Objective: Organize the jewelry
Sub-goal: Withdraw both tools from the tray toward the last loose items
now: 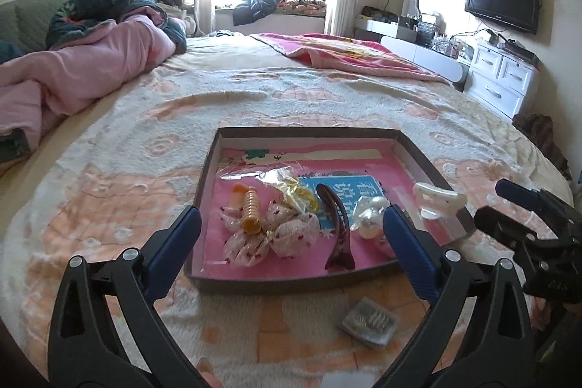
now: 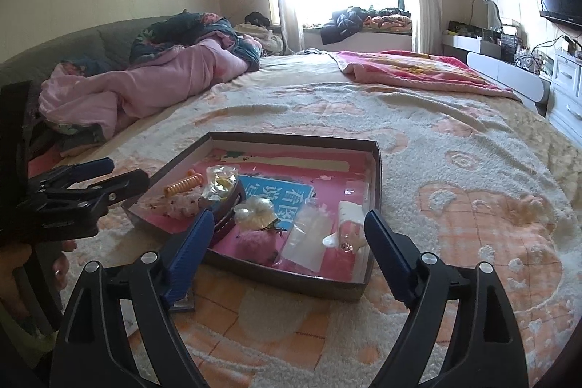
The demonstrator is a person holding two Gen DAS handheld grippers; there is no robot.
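The shallow cardboard tray point(image 1: 203, 206) lies on the fleece bedspread point(image 1: 109, 170) and holds most of the pieces: an orange spiral hair tie point(image 1: 251, 210), a dotted fabric bow point(image 1: 276, 235), a dark maroon hair claw point(image 1: 336, 235), a pearl ornament point(image 1: 369, 217), a white clip point(image 1: 434, 199) near the tray's right wall, and a small clear bag with yellow contents point(image 1: 294, 188).

Step in hand, as judged: a pause between placements, with neither tool carrying anything. 1 item lies outside the tray, a small grey packet point(image 1: 367, 322) on the bedspread just in front of the tray's near wall.

Next move, as judged: lower 1 gripper to that packet, close on its thin edges without snagging the pile, and lift it over the near wall.

Left gripper point(image 1: 291, 235): jaws spread wide, empty, hanging above the tray's near half, touching nothing.

Right gripper point(image 2: 287, 242): jaws wide apart, empty, poised above the tray's near right corner, clear of its contents.
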